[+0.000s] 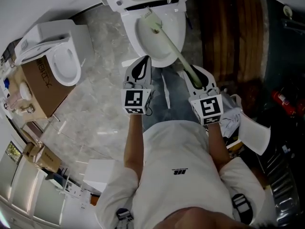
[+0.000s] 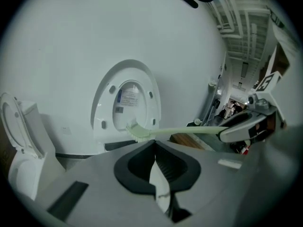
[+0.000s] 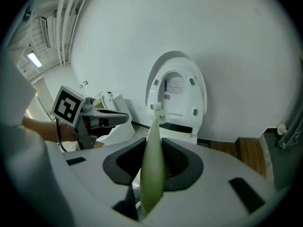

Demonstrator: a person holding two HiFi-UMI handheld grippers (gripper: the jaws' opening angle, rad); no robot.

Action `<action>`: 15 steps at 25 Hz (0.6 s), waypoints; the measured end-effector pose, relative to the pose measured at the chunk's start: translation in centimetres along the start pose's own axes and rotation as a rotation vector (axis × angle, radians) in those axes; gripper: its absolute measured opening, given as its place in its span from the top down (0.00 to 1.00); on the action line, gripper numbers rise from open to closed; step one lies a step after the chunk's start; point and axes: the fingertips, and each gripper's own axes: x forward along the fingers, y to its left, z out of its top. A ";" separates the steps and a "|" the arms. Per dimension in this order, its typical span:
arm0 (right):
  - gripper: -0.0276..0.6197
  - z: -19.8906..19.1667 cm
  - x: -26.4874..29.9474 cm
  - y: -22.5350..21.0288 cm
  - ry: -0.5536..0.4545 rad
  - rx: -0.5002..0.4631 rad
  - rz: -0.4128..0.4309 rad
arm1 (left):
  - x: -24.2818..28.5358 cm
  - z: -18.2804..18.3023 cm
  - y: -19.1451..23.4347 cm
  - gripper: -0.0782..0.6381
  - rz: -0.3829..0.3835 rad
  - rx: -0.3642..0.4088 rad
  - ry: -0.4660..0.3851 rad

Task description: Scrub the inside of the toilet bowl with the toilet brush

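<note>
- The right claw [image 1: 192,74] is pinching the pale green handle of the toilet brush [image 1: 170,46]. In the right gripper view the handle stands upright between the two pads and runs away toward 12 o'clock.
- The left claw [image 1: 141,69] is pressed together with nothing between its pads. It hovers just outside the front rim of the toilet bowl [image 1: 128,35], at about 7 o'clock of the bowl, beside the brush handle and apart from it.
- The brush slants from the right claw at 5 o'clock up to its bristle head, which sits over the back of the bowl at 12 o'clock, just below the raised lid [image 3: 176,98]. I cannot tell whether the bristles touch the porcelain.
- Risk: the grip sits at the far end of a long handle, so hard scrubbing could, I judge, twist the handle between the pads or make it slip.
- Risk: the head is close to the hinge, so a push toward 12 o'clock could knock the lid or ride up onto the rim.
- Risk: a sweep toward 7 o'clock could strike the idle left claw.
</note>
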 end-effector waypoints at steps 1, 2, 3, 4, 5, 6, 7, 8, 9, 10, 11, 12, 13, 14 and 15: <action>0.81 -0.9 0.5 0.0 0.020 0.004 0.001 | 0.4 -0.9 0.3 0.88 0.000 -0.007 0.012; 0.81 -1.7 1.0 0.0 0.038 0.008 0.003 | 0.7 -1.8 0.6 0.88 0.000 -0.014 0.022; 0.81 -2.5 1.7 0.1 0.056 0.012 0.005 | 1.1 -2.6 0.9 0.88 0.000 -0.019 0.031; 0.81 -3.3 2.3 0.1 0.074 0.014 0.005 | 1.4 -3.5 1.3 0.88 -0.001 -0.024 0.040; 0.81 -4.1 3.0 0.1 0.093 0.012 0.002 | 1.8 -4.3 1.7 0.88 -0.003 -0.028 0.050; 0.81 -4.9 3.7 0.2 0.112 0.007 -0.002 | 2.1 -5.1 1.9 0.88 -0.007 -0.031 0.060; 0.81 -5.6 4.3 0.2 0.130 -0.003 -0.007 | 2.5 -5.9 2.2 0.88 -0.010 -0.035 0.069; 0.81 -6.3 4.8 0.2 0.146 -0.012 -0.012 | 2.9 -6.5 2.4 0.88 -0.014 -0.040 0.078; 0.81 -7.0 5.4 0.2 0.159 -0.019 -0.015 | 3.3 -7.2 2.6 0.88 -0.018 -0.043 0.087; 0.81 -7.6 6.0 0.3 0.171 -0.023 -0.015 | 3.6 -7.9 2.8 0.88 -0.022 -0.046 0.096; 0.81 -8.3 6.5 0.4 0.180 -0.026 -0.014 | 3.9 -8.6 3.0 0.88 -0.023 -0.050 0.105; 0.81 -8.8 7.1 0.5 0.188 -0.027 -0.011 | 4.3 -9.3 3.2 0.88 -0.024 -0.056 0.113; 0.81 -9.4 7.7 0.6 0.196 -0.025 -0.007 | 4.6 -9.9 3.4 0.88 -0.025 -0.063 0.120; 0.81 -10.0 8.2 0.5 0.202 -0.020 -0.002 | 5.0 -10.6 3.4 0.88 -0.026 -0.070 0.127; 0.81 -10.6 8.8 0.5 0.209 -0.015 0.001 | 5.4 -11.2 3.4 0.88 -0.029 -0.076 0.134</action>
